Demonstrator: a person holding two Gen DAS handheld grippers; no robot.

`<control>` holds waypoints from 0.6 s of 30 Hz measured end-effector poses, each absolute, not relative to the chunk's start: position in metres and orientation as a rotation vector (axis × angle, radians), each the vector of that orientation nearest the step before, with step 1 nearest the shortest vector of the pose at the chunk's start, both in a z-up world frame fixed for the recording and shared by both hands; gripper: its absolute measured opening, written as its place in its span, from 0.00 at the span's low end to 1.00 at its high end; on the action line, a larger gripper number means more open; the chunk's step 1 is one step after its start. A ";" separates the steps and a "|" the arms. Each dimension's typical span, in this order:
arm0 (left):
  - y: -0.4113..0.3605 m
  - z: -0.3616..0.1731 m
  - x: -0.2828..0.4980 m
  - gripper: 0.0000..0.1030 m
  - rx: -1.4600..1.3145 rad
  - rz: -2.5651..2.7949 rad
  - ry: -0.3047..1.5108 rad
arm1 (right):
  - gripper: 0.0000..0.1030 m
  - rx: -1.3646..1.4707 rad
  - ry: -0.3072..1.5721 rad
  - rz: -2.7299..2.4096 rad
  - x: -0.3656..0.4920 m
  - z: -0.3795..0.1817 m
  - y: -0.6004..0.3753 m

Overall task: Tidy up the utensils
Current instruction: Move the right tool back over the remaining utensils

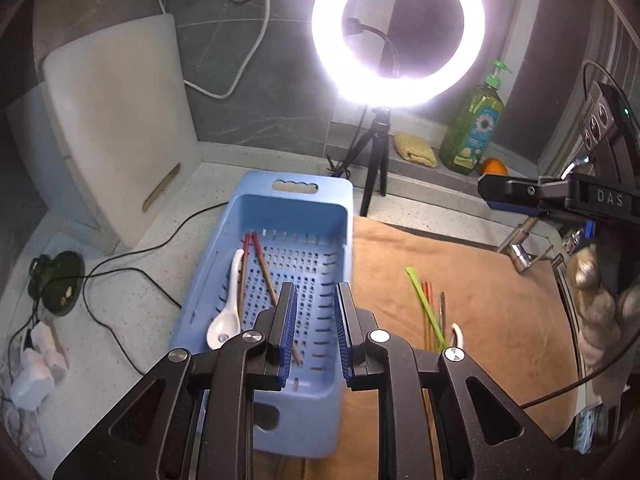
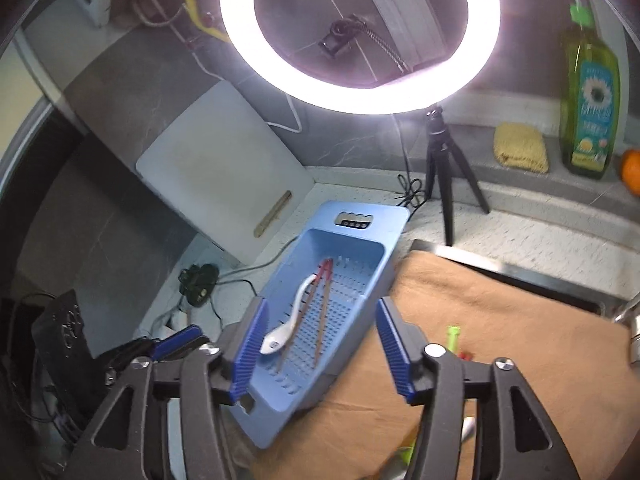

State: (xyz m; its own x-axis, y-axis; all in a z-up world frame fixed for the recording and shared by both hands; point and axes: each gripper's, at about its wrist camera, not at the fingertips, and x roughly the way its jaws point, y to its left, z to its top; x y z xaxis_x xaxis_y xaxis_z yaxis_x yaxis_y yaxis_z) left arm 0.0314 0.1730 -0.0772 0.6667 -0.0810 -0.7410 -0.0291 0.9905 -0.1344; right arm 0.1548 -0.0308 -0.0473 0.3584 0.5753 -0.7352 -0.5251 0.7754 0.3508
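A blue slotted basket point(image 1: 328, 200) lies on the counter; it also shows in the right wrist view point(image 2: 384, 256). Inside lie a white spoon point(image 1: 230, 312) point(image 2: 288, 328) and red-tipped chopsticks point(image 1: 262, 264) point(image 2: 324, 300). On the brown towel point(image 1: 480, 280) lie a green utensil point(image 1: 424, 304), more chopsticks point(image 1: 429, 312), a thin metal utensil point(image 1: 442, 312) and a white spoon handle point(image 1: 458, 334). My left gripper point(image 1: 315, 312) is open and empty over the basket's near end. My right gripper point(image 2: 320, 340) is open and empty above the basket; its fingers point(image 1: 504, 192) show far right in the left view.
A lit ring light on a tripod point(image 1: 376, 168) stands behind the basket. A white cutting board point(image 1: 116, 128) leans at the back left. A green soap bottle point(image 1: 476, 128), yellow sponge point(image 1: 416, 148) and orange point(image 1: 494, 166) sit on the ledge. Cables point(image 1: 132, 256) cross the counter. A faucet point(image 1: 520, 248) is at right.
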 end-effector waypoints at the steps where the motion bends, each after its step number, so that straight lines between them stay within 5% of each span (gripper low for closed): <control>1: 0.167 -0.078 0.026 0.17 -0.135 -0.033 0.844 | 0.57 0.029 0.965 0.705 0.152 -0.047 -0.036; 6: 0.135 -0.086 0.001 0.28 -0.134 -0.069 0.855 | 0.61 -0.005 0.968 0.695 0.147 -0.052 -0.066; 18: 0.069 -0.138 -0.032 0.29 -0.154 -0.170 0.973 | 0.64 0.041 1.060 0.674 0.142 -0.093 -0.128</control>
